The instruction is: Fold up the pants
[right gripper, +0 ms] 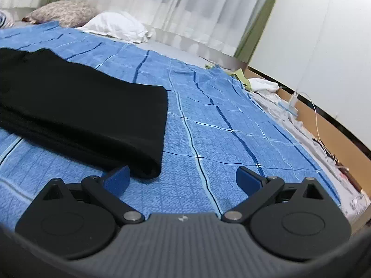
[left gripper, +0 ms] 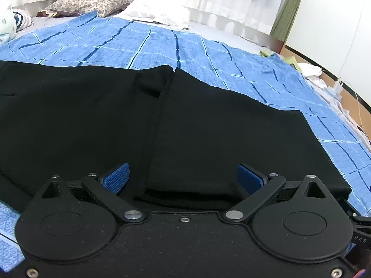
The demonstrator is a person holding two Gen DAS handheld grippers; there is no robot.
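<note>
Black pants lie flat on a blue checked bedspread, a folded layer resting on top at the right. My left gripper hovers over the near edge of that layer, its blue pads spread wide with nothing pinched. In the right wrist view the pants stretch across the left, their folded end near the middle. My right gripper stands open just beside that end, over bare bedspread; its left pad is close to the cloth.
A patterned pillow and a white pillow lie at the head of the bed under white curtains. Loose white and green cloths, a cable and small items sit along the bed's right edge by a wooden frame.
</note>
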